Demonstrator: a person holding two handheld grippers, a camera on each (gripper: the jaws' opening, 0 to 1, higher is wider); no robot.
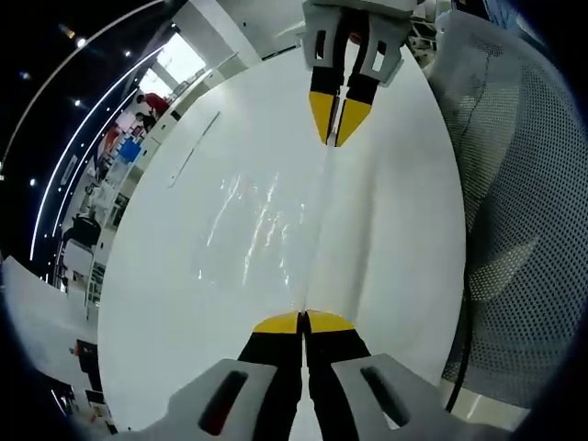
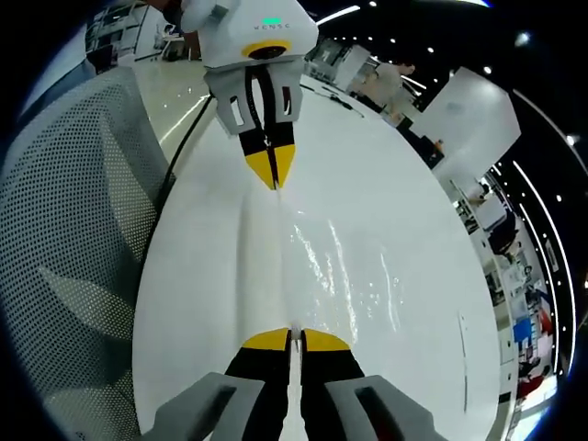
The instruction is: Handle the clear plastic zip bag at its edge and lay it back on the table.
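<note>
A clear plastic zip bag hangs stretched between the two grippers above the white table, its film shining with creases. My left gripper is shut on one end of the bag's edge at the bottom of the left gripper view. At the top of that view, my right gripper is pinched on the far end. In the right gripper view the bag runs from my right gripper, shut on it, up to the left gripper, also closed on the edge.
A grey mesh office chair stands beside the table, and the chair appears at the left of the right gripper view. A thin pen-like item lies on the table far side. Desks and shelves sit in the background.
</note>
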